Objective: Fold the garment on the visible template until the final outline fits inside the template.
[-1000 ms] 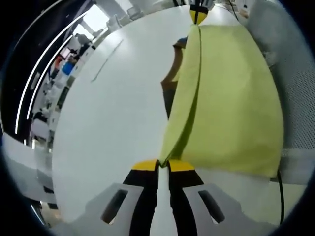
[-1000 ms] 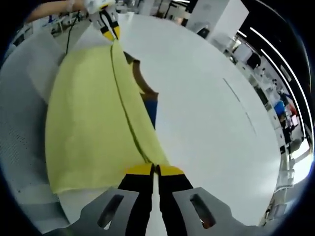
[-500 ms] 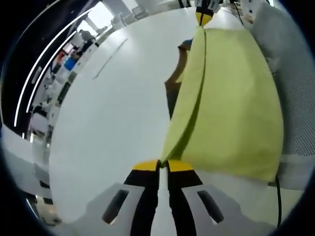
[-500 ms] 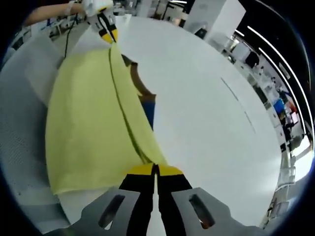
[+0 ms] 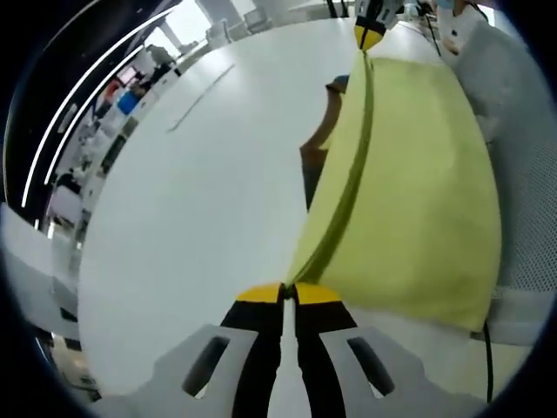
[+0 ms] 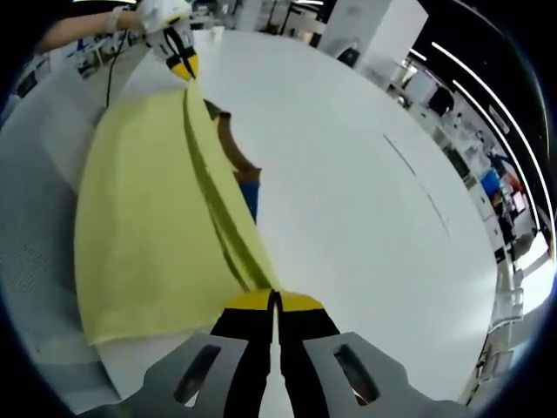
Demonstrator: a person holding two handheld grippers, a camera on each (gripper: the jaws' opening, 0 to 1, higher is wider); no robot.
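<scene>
A yellow-green garment (image 5: 418, 183) hangs stretched over a white round table (image 5: 200, 192). My left gripper (image 5: 287, 292) is shut on one corner of its lifted edge. My right gripper (image 5: 369, 37) pinches the far corner at the top of the left gripper view. In the right gripper view the garment (image 6: 148, 226) runs from my right gripper (image 6: 274, 300), shut on its near corner, up to my left gripper (image 6: 181, 65). The edge between them is taut and doubled. A brown and blue template (image 5: 315, 152) peeks from under the cloth; the template (image 6: 237, 170) is mostly covered.
A thin dark line (image 5: 200, 96) marks the tabletop further out, and the same line (image 6: 416, 183) shows in the right gripper view. A grey mesh chair back (image 5: 522, 174) sits beside the table. A person's arm (image 6: 87, 26) reaches behind the far gripper. A black cable (image 5: 489, 383) hangs by the table edge.
Both views have shifted slightly with the hands. The garment's held edge has lifted and pulled tauter, and slightly more of the template shows beneath it. Both grippers stay shut on their corners.
</scene>
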